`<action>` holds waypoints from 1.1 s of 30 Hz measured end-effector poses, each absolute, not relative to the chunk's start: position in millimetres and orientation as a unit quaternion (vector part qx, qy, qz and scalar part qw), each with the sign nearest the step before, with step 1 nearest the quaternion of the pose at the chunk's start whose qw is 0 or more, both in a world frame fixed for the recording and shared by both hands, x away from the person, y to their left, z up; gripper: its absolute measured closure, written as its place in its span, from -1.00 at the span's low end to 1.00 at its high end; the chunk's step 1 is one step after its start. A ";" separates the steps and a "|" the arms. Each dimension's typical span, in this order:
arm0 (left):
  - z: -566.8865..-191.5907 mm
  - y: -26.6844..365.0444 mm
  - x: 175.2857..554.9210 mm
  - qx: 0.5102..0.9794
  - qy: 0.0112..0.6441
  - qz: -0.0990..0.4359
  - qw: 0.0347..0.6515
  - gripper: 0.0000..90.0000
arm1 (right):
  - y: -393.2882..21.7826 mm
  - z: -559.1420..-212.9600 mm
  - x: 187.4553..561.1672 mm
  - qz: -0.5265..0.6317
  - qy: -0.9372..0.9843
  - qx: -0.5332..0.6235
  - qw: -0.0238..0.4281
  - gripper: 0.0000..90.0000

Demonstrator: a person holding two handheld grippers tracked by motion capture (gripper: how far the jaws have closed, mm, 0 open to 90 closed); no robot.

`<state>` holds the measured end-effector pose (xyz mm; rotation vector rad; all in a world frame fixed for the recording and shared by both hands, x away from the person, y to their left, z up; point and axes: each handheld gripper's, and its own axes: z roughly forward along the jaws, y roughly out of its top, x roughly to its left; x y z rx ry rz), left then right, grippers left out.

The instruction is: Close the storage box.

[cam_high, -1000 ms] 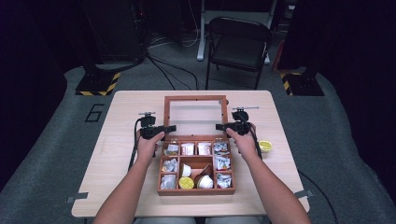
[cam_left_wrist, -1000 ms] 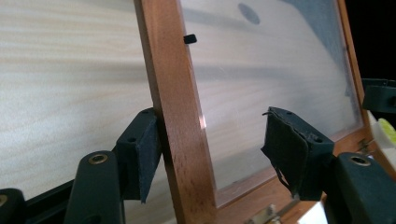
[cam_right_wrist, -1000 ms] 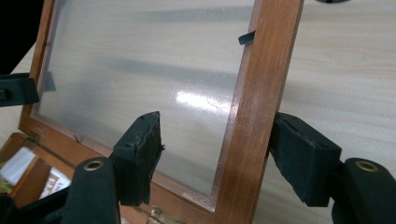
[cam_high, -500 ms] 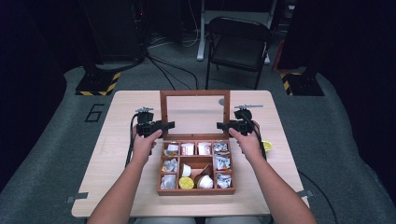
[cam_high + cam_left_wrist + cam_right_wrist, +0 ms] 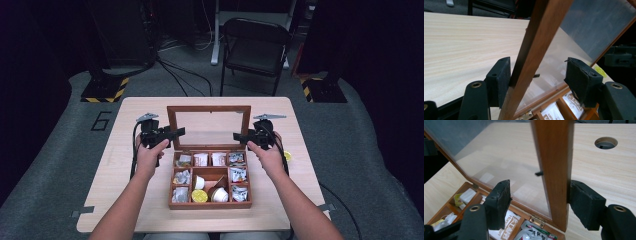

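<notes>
A wooden tea box [image 5: 210, 205] with several compartments of sachets and small cups sits in the middle of the table. Its glass-paned lid [image 5: 208, 108] stands raised, nearly upright. My left gripper [image 5: 175, 133] straddles the lid's left rail [image 5: 536, 42]. Its left pad [image 5: 500, 77] touches the wood and the other pad stands clear by the glass, so it is open. My right gripper [image 5: 237, 136] straddles the right rail [image 5: 552, 170]. Its right pad [image 5: 584, 202] rests against the wood and the left one is apart. Its jaws have just been closing a little and are still open.
A small yellow item [image 5: 288, 156] lies on the table [image 5: 125, 200] just right of the box. A round cable hole [image 5: 606, 143] is in the tabletop behind the lid. A black folding chair [image 5: 255, 47] stands beyond the far edge.
Both hands have risen and moved towards the far side. The lid has swung up with them from a lower tilt to almost upright.
</notes>
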<state>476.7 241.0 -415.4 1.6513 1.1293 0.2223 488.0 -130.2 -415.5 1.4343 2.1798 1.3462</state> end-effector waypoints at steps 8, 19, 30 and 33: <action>-400.6 241.8 447.5 0.710 0.428 0.107 0.549 -0.20 | -131.0 -402.5 460.9 0.474 0.744 0.454 0.125 -0.20; -406.5 243.1 411.9 0.738 0.392 0.131 0.533 -0.25 | -143.8 -393.9 420.7 0.486 0.755 0.420 0.134 -0.17; -408.4 250.1 379.6 0.746 0.372 0.143 0.533 -0.29 | -148.7 -394.6 387.5 0.494 0.762 0.396 0.136 -0.17; -408.1 252.8 370.3 0.745 0.370 0.136 0.538 -0.28 | -149.6 -395.5 379.8 0.495 0.764 0.391 0.139 -0.16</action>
